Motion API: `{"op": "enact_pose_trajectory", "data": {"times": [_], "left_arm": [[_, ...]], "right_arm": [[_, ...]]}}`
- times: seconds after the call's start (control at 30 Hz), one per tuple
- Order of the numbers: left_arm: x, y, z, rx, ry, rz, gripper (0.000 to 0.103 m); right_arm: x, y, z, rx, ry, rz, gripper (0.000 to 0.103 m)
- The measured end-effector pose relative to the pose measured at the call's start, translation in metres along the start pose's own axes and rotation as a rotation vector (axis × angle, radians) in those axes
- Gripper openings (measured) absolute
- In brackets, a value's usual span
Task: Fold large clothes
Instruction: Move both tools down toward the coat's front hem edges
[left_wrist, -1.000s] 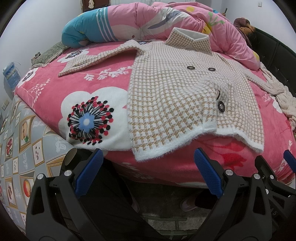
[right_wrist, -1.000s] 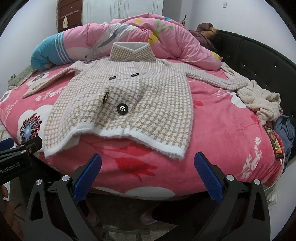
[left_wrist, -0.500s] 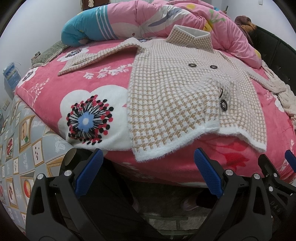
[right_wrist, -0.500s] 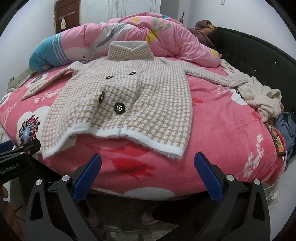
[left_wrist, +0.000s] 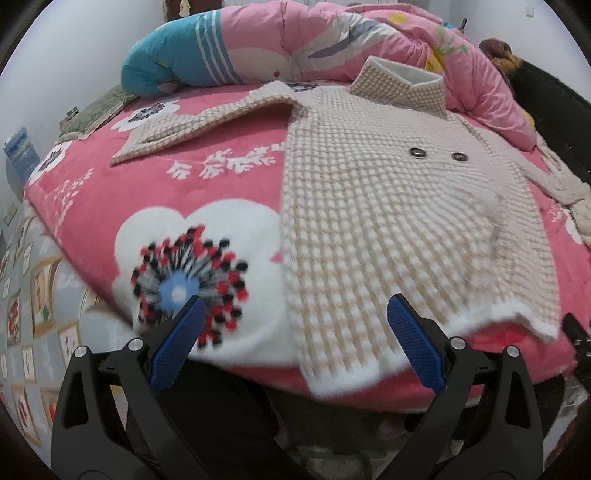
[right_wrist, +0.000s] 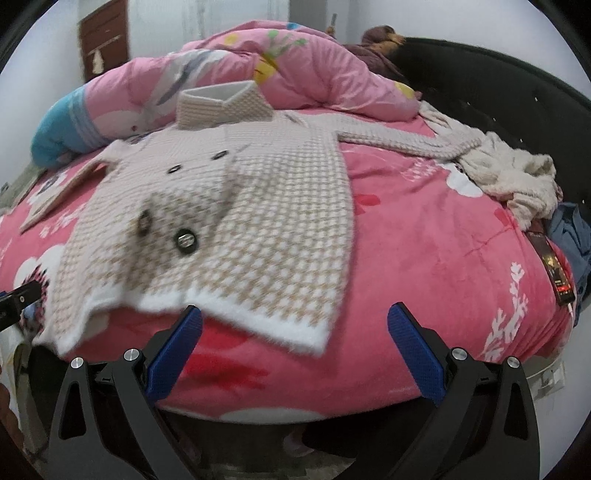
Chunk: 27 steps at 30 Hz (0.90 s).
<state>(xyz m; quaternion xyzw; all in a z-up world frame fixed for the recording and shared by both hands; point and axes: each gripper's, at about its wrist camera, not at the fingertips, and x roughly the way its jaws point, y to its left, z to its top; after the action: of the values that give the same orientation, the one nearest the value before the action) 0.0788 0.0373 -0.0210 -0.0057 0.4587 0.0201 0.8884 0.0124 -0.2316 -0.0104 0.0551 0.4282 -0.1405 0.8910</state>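
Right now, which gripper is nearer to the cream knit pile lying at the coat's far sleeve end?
Right. The right gripper is open below the coat's hem, with the cream knit pile up to its right. The left gripper sits at the hem's opposite corner, farther away.

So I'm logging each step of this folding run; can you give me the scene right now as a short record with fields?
garment: checked knit coat, spread front-up, sleeves out to both sides
collar: standing up at the far end
hem: near edge, hanging over the bed edge
surface: pink floral blanket
behind coat: bunched pink duvet
left hand-held gripper: open, holding nothing, near the hem's left corner
right hand-held gripper: open, holding nothing, near the hem's right corner
fold progress: none visible
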Motion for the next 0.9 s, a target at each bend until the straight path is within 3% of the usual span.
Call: {"op": "enact_pose_trajectory", "data": {"times": [0.23, 0.37, 0.57, 0.9], "left_arm": [[0.064, -0.007, 0.031, 0.053, 0.069, 0.020, 0.095], [0.087, -0.007, 0.035, 0.039, 0.121, -0.013, 0.095], [0.099, -0.004, 0.036, 0.019, 0.135, -0.044, 0.097], [0.108, -0.002, 0.043, 0.006, 0.133, -0.065, 0.097]], "right_arm": [[0.050, -0.008, 0.016, 0.021, 0.056, -0.005, 0.098], [0.079, -0.009, 0.017, 0.028, 0.116, 0.024, 0.098], [0.095, -0.018, 0.011, 0.085, 0.133, 0.107, 0.098], [0.098, -0.022, 0.005, 0.104, 0.109, 0.127, 0.098]]}}
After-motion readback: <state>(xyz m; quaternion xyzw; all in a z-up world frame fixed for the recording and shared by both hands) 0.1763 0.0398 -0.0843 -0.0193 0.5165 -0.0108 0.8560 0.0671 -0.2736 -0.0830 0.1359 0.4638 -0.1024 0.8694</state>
